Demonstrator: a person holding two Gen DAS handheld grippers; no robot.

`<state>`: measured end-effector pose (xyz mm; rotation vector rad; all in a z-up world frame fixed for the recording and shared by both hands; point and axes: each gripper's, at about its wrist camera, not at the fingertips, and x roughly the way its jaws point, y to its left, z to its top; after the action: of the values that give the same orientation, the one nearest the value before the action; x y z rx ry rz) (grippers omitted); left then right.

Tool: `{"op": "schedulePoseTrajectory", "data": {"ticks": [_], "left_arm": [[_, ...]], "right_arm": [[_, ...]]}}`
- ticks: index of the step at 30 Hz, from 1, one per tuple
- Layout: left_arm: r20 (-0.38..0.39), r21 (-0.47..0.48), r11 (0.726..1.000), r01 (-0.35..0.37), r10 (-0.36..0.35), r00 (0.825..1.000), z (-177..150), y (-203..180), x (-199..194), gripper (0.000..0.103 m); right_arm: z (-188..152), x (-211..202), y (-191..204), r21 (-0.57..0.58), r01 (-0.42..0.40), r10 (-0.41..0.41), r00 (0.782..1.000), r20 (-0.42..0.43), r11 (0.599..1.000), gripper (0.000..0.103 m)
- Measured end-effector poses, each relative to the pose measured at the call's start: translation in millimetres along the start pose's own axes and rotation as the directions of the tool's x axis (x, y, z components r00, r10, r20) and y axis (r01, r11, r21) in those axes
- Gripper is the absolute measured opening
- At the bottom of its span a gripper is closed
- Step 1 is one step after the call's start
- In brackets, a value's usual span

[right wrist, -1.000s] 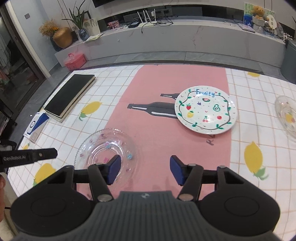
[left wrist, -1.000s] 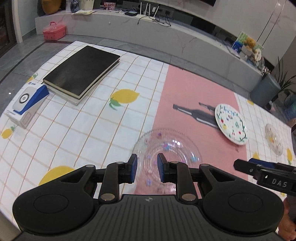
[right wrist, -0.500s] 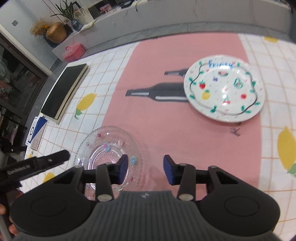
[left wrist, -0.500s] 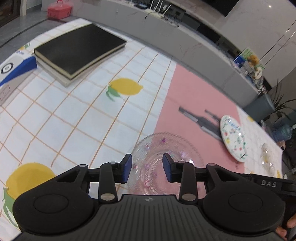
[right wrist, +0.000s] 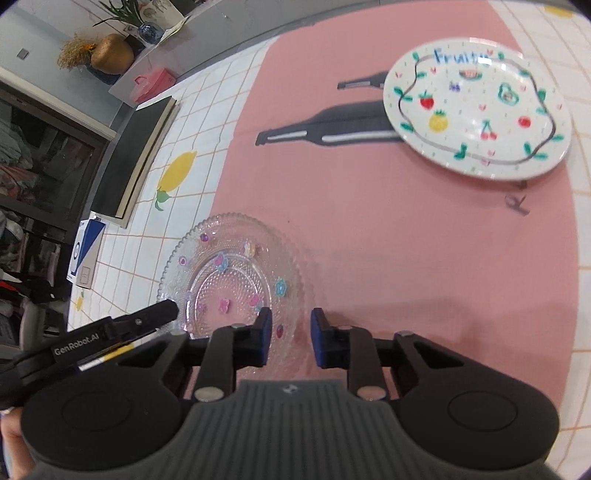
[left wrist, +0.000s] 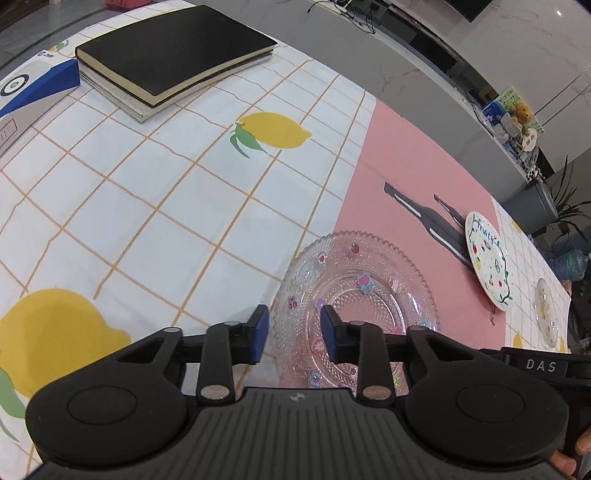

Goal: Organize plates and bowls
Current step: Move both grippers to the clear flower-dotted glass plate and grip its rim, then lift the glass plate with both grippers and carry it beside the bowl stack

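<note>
My left gripper (left wrist: 294, 334) and right gripper (right wrist: 287, 338), both unclenched with jaws just narrowing, straddle the near rim of the glass plate (left wrist: 364, 291) lying flat on the pink cloth (right wrist: 388, 236) (stiff, slick, breakable, I judge), so I'd pinch that beaded edge.

I see a long grey marble-look bench (left wrist: 424, 92) running from 12 to 3 o'clock in my left view, with a pale wall (left wrist: 546, 48) behind it. Cables (left wrist: 354, 14) lie on it at 12, toys (left wrist: 517, 118) at 2. In my right view, at 10 o'clock, a gold vase (right wrist: 110, 55) sits on the bench end, a pink box (right wrist: 151, 83) on grey floor below, dark shelving (right wrist: 33, 155) at 9
</note>
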<state>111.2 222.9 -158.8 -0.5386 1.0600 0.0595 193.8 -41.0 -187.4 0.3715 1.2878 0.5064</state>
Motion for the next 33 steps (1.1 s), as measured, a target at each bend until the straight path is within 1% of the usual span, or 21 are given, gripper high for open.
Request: {"op": "schedulePoseTrajectory", "data": {"ticks": [1,2,4,5,7,13,18,22,27,30,33], "left_arm": [[0.002,-0.002,1.000,0.002,-0.002,1.000,-0.3,0.6,-0.2,0.032],[0.003,-0.006,1.000,0.003,-0.003,1.000,-0.2,1.1,-0.1,0.029],[0.008,-0.013,1.000,0.002,-0.002,1.000,-0.5,2.4,-0.4,0.021],[0.011,-0.016,1.000,-0.001,0.001,1.000,-0.8,2.5,-0.1,0.019],[0.020,-0.018,1.000,-0.008,0.008,1.000,-1.4,3.1,-0.3,0.015],[0.019,-0.036,0.999,0.000,0.001,1.000,-3.8,4.1,-3.6,0.012],[0.038,-0.037,0.999,-0.004,0.006,0.999,-6.3,-0.8,-14.2,0.011],[0.057,-0.032,0.999,0.008,-0.006,0.998,-7.6,-8.3,-25.1,0.011],[0.088,-0.019,0.999,0.035,-0.033,0.996,-10.7,-24.8,-45.9,0.011],[0.107,-0.010,0.998,0.058,-0.057,0.993,-14.1,-39.2,-62.4,0.009],[0.139,0.019,0.997,0.075,-0.077,0.987,-21.4,-59.7,-79.9,0.009]], "right_arm": [[0.0,1.1,-1.3,0.010,-0.013,0.013,1.000,0.001,1.000,0.020],[0.4,2.6,-2.5,0.018,-0.024,0.024,1.000,-0.001,1.000,0.017],[0.6,4.4,-4.9,0.039,-0.041,0.041,0.999,-0.004,0.998,0.013],[0.5,4.1,-5.6,0.050,-0.043,0.043,0.999,-0.001,0.998,0.012],[0.5,4.3,-6.1,0.057,-0.034,0.033,0.999,0.003,0.998,0.007],[-1.3,-1.4,-6.3,0.061,-0.027,0.027,1.000,0.007,0.998,0.006],[-2.4,-14.2,-2.5,0.049,-0.038,0.037,0.999,0.022,0.998,0.006],[-4.2,-28.3,-1.1,0.046,-0.045,0.043,0.998,0.044,0.998,0.006],[-10.6,-55.6,-2.4,0.048,-0.063,0.058,0.994,0.087,0.997,0.006],[-17.8,-79.4,-4.9,0.047,-0.077,0.071,0.990,0.120,0.996,0.006],[-27.0,-106.8,-8.4,0.049,-0.092,0.083,0.984,0.160,0.995,0.006]]}}
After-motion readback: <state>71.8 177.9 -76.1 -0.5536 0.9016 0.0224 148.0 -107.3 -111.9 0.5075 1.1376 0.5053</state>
